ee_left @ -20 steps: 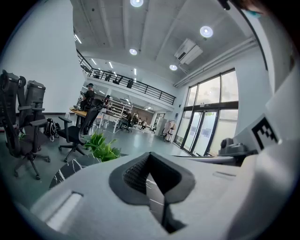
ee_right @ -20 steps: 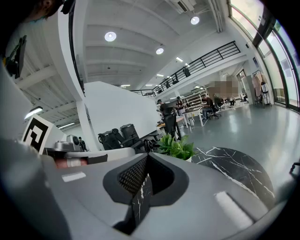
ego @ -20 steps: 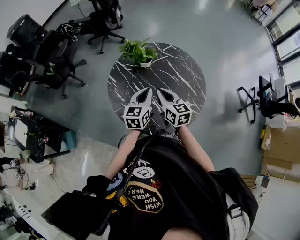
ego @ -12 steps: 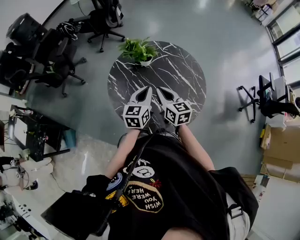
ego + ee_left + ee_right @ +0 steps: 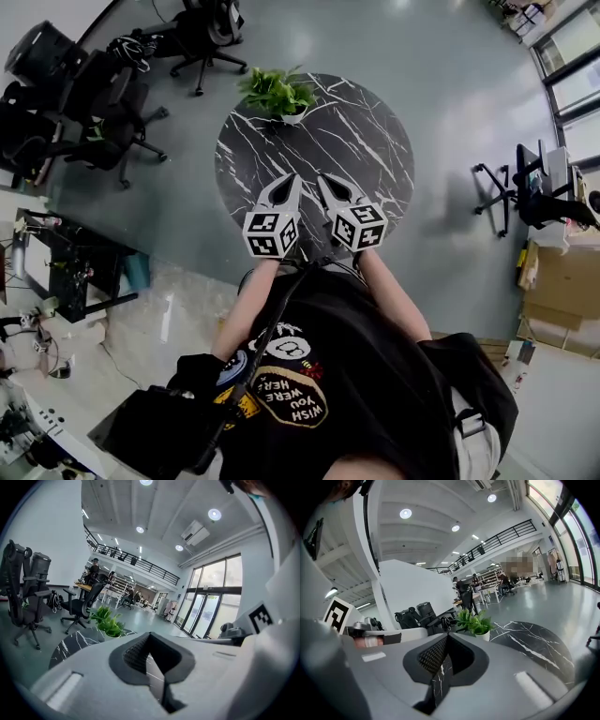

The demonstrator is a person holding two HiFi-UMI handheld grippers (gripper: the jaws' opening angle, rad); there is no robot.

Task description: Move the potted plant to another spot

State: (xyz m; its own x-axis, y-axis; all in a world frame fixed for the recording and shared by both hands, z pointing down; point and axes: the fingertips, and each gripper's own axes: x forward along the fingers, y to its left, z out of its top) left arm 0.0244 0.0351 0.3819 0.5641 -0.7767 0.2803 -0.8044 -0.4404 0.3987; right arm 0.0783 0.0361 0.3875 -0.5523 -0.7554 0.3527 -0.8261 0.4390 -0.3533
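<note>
While both grippers hang over the near edge of the round table (image 5: 361,141), the potted plant (image 5: 277,92) stands on the table's far rim, toward the left side as the head view shows it, well apart from either gripper. Its container is a small white pot (image 5: 293,118), upright on the black, white-veined table top. The pot holds one leafy green plant. The leaves are bright green, narrow and pointed, and they spread in a dense tuft wider than the pot, so that part of the pot's rim is covered. Some leaves reach out past the table's edge. The soil inside the pot cannot be made out. The left gripper (image 5: 288,180) has its jaws brought together at the tips, with nothing between them; only the table top shows through the slot behind the tips. The right gripper (image 5: 325,180) is likewise closed and empty. Both grippers point across the table toward the plant, side by side and close to each other. Office chairs (image 5: 202,37) stand on the floor beyond the table's far-left side.
</note>
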